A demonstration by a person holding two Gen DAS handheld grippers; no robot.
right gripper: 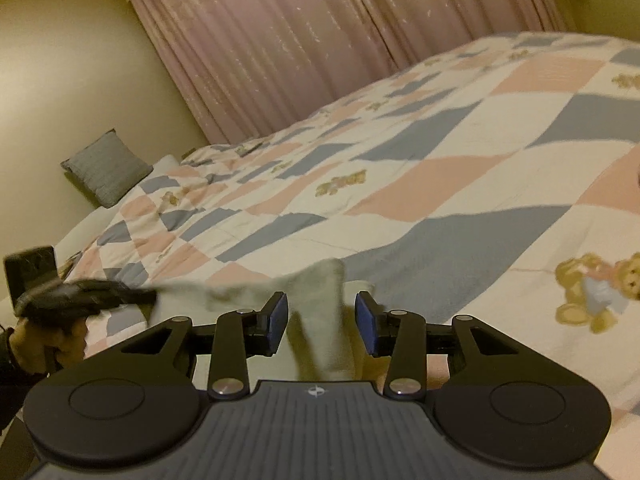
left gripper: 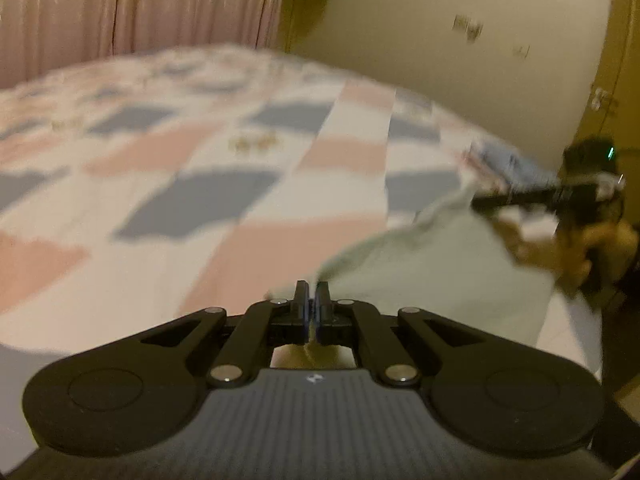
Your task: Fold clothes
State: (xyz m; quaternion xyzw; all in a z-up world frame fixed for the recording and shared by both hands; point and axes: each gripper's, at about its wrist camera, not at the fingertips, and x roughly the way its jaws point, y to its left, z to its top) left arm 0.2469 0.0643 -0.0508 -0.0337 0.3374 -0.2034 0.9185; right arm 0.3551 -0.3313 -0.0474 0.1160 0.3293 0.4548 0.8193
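Pinching the pale green garment (left gripper: 432, 264) at lower centre, the left gripper (left gripper: 312, 292) is pressed together, the cloth's edge running toward the right edge. Right-wrist view: the right gripper (right gripper: 322, 312) is spread, cloth draped between its fingers and stretching to the left edge over the quilt (right gripper: 460, 184).

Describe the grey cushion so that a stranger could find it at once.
Start at the bed with the checked quilt. At its far end, by the cream wall, the cushion leans alone. It is plain grey; the quilt is pink, blue and white.

left gripper (left gripper: 312, 296) has its jaws pressed together; right gripper (right gripper: 322, 320) has its jaws spread apart.
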